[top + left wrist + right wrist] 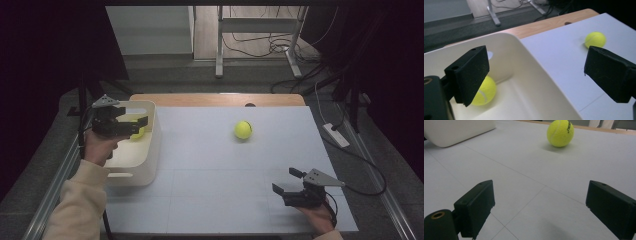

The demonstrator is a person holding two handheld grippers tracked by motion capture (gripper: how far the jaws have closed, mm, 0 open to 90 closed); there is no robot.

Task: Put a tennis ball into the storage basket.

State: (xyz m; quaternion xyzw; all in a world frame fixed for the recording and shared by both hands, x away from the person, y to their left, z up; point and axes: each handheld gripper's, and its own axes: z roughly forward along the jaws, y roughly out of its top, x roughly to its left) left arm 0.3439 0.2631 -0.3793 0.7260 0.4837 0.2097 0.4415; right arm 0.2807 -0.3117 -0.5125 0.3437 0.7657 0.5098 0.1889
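From the high view, the left gripper (136,125) hangs spread and empty over the bin (150,150), one ball (138,133) lying inside it, and the right gripper (283,181) rests spread near the table's (210,200) front edge, well apart from the second ball (243,129). In the left gripper view the jaws stand wide above the binned ball (485,91). In the right gripper view the jaws gape toward the free ball (560,133), which looks light, springy, felt-covered, likely to roll, best pinched across its middle; its dark print is too small to read.

A lab or test room: black curtains (50,45) hem in a white-topped desk (225,165), loose cables (260,42) trail over the bare floor, and a metal-legged stand (257,30) sits behind.
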